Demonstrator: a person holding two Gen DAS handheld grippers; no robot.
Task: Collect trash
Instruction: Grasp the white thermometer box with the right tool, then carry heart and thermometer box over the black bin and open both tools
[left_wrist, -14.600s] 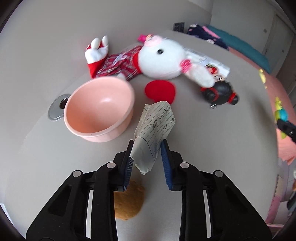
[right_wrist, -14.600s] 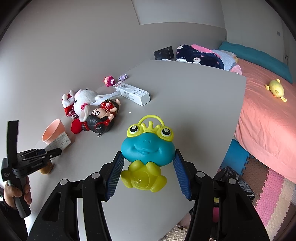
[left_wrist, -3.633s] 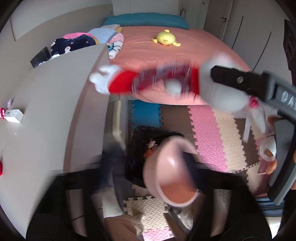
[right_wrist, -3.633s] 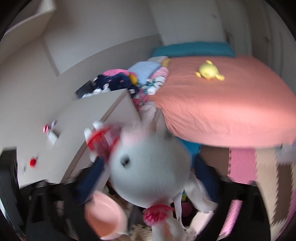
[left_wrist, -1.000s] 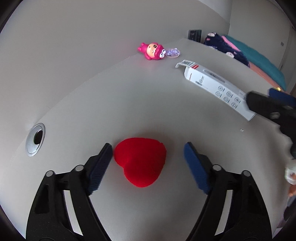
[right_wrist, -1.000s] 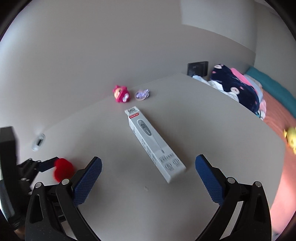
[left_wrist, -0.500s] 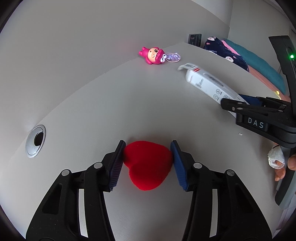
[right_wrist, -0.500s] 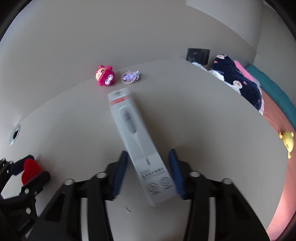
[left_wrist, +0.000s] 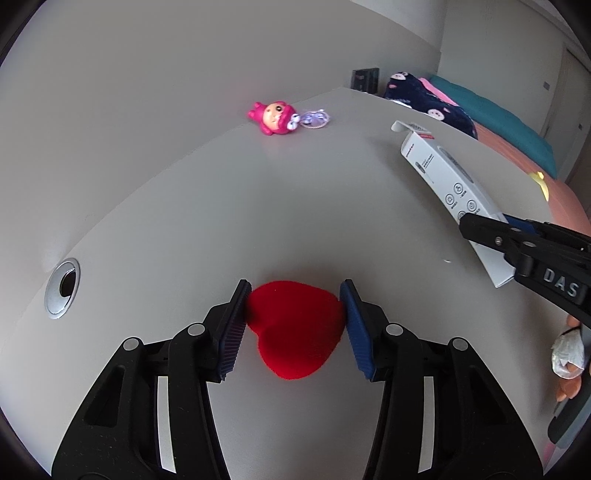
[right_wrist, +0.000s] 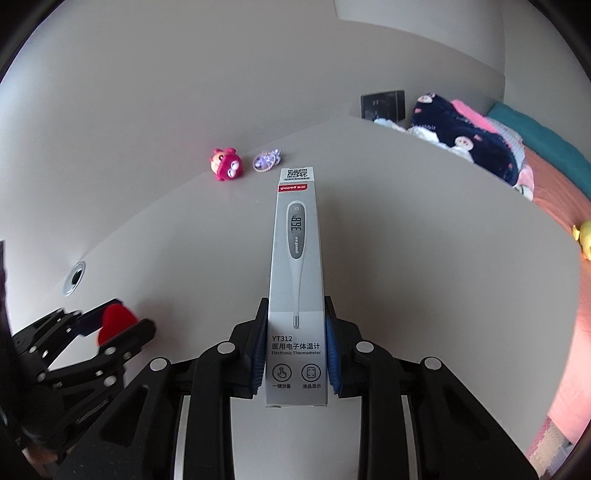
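My left gripper (left_wrist: 294, 325) is shut on a red plush heart (left_wrist: 295, 328), its blue pads pressing both sides, just above the grey table (left_wrist: 229, 206). My right gripper (right_wrist: 296, 347) is shut on a long white thermometer box (right_wrist: 297, 273), held lifted and pointing away; the box also shows in the left wrist view (left_wrist: 447, 184) at right. The left gripper with the heart shows in the right wrist view (right_wrist: 110, 325) at lower left.
A small pink doll (left_wrist: 275, 118) and a purple hair tie (left_wrist: 314, 119) lie at the table's far edge by the wall. A round metal cable grommet (left_wrist: 62, 288) sits at left. A bed with a pink sheet (right_wrist: 554, 177) and dark clothes (right_wrist: 465, 140) is at right.
My left gripper closed on the red heart. My right gripper closed on the thermometer box and lifted it, turning it straight along the fingers.
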